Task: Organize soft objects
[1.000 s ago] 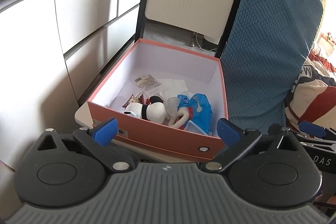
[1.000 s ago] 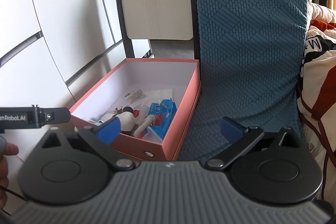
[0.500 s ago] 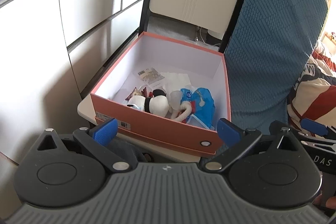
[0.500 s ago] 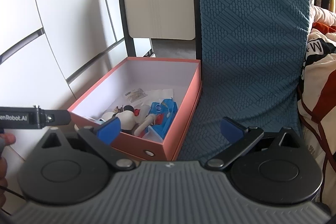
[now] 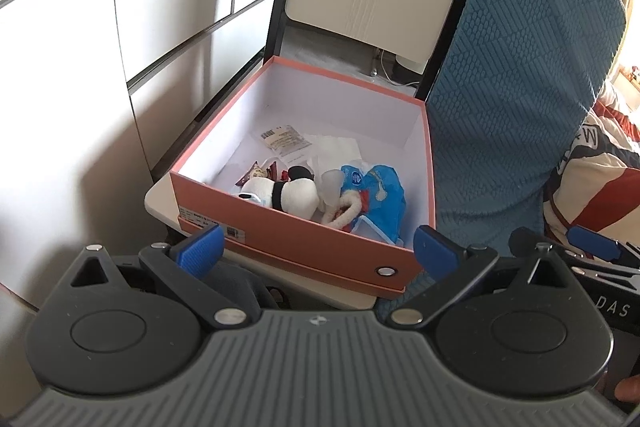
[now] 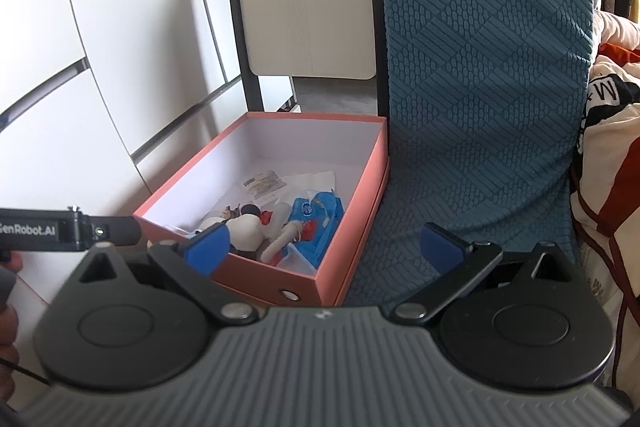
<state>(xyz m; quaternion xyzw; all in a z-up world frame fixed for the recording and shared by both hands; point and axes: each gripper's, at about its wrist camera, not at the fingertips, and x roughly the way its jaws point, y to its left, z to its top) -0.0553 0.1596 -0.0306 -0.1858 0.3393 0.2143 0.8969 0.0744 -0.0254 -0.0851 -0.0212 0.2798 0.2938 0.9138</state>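
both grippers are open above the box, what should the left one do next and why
Probably ease the left gripper forward and down toward the white plush toy in the orange box. Its jaws stand wide open with nothing between them, and the toy lies near the box's front wall, straight ahead, beside the blue pack. The right gripper is also open and empty.

Ahead of the left claw (image 5: 318, 253) the box (image 5: 304, 239) has no lid, so its top is free to reach into. Its near wall stands in the way low down. Toys (image 5: 296, 193) fill the near end; the far end is mostly bare. The white wall (image 5: 72, 99) blocks the left, the blue cushion (image 5: 516, 107) the right.
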